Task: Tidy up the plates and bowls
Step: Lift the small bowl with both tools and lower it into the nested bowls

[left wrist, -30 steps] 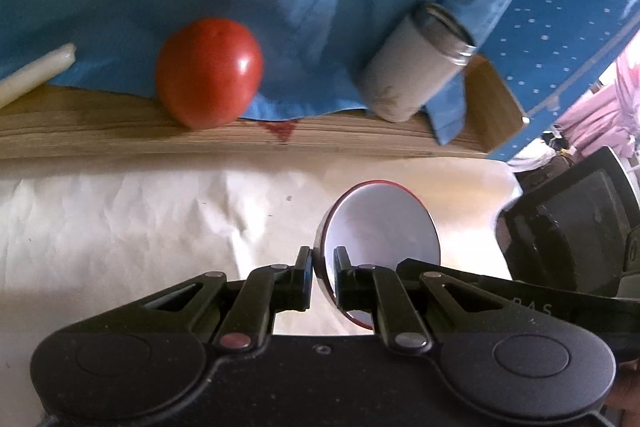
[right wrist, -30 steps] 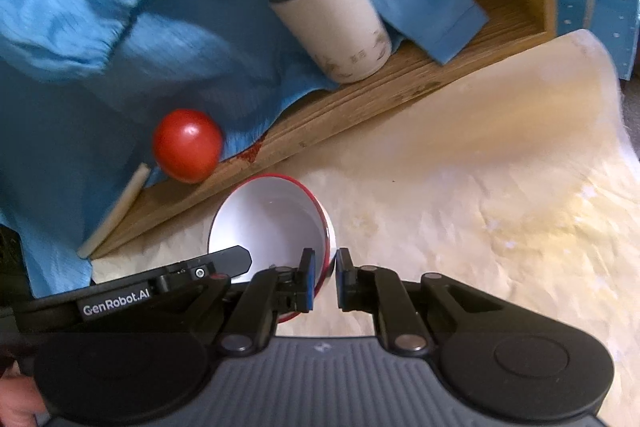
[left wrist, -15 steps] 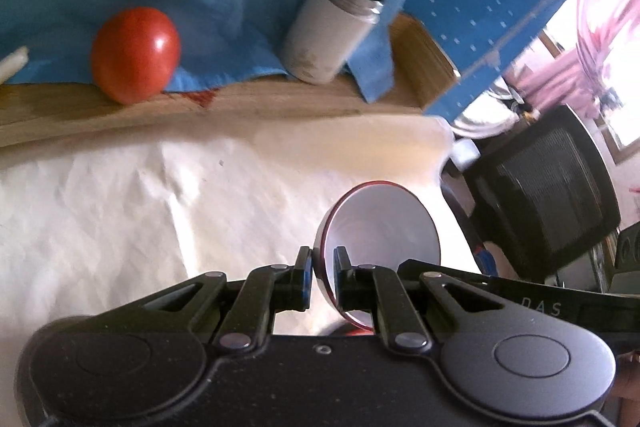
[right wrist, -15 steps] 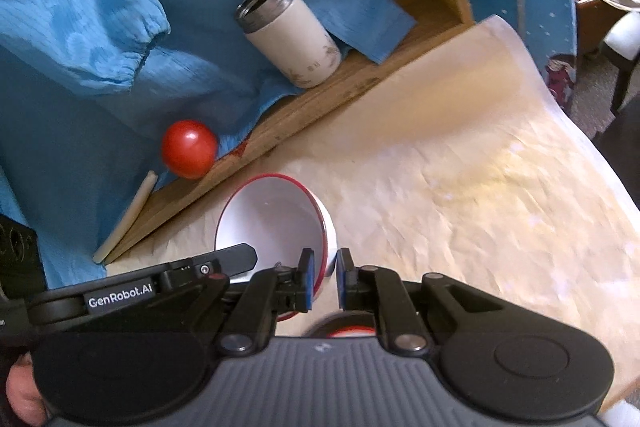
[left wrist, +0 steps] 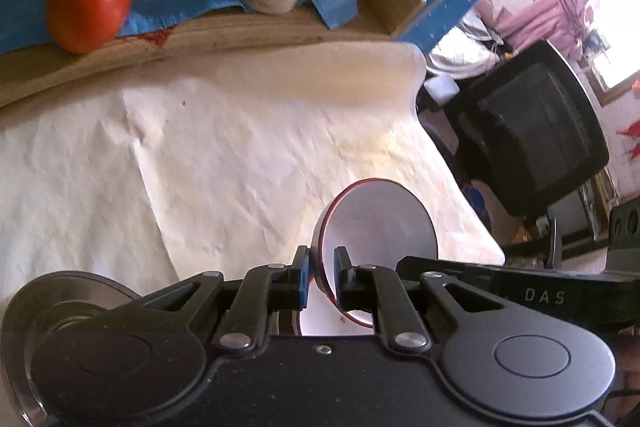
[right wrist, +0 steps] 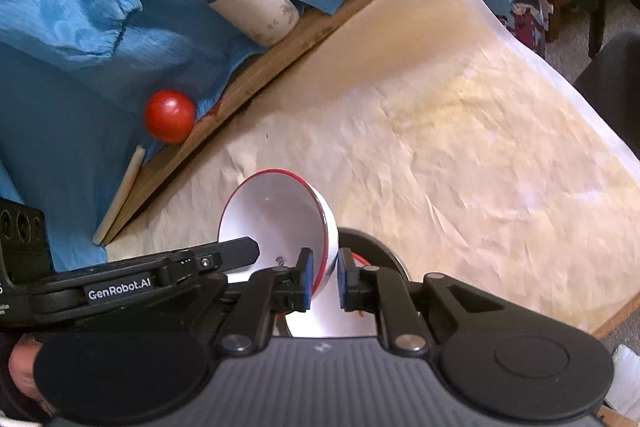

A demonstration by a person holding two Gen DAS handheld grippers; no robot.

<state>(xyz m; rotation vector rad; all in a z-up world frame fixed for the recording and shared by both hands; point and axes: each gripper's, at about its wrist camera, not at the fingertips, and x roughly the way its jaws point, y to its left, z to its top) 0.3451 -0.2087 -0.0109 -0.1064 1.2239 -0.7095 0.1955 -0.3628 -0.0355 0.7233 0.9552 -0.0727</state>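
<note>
Your left gripper (left wrist: 323,277) has the bowl (left wrist: 378,223) by its rim at about nine o'clock on the bowl as that wrist sees it, one finger inside, one outside. The jaws are easing apart now, the gap narrow, the rim between them, pads right against the wall. Your right gripper (right wrist: 323,281) straddles the opposite rim of the same white, red-edged bowl (right wrist: 276,223), near four o'clock on the bowl in its own view; its jaws are opening too, a sliver of gap showing beside the wall, though the bowl looks pinched for now.

The bowl is tilted, its mouth turned toward the cameras, held over the pale crumpled paper (right wrist: 460,131) covering the table. Under it, at six o'clock, sits another red-rimmed white dish (right wrist: 320,323) on a dark round plate (left wrist: 76,295).

Writing: "GenRobot.AI" reads white on the left gripper's black arm in the right wrist view, and "DAS" shows on the right gripper's arm in the left wrist view. A small dark mark sits inside the bowl; unreadable.

At ten o'clock in the right view, a tomato (right wrist: 170,115) rests on the wooden ledge (right wrist: 280,59) against blue cloth (right wrist: 80,27), and a white tumbler (right wrist: 252,3) with faint lettering, too small to read, stands at twelve.
</note>
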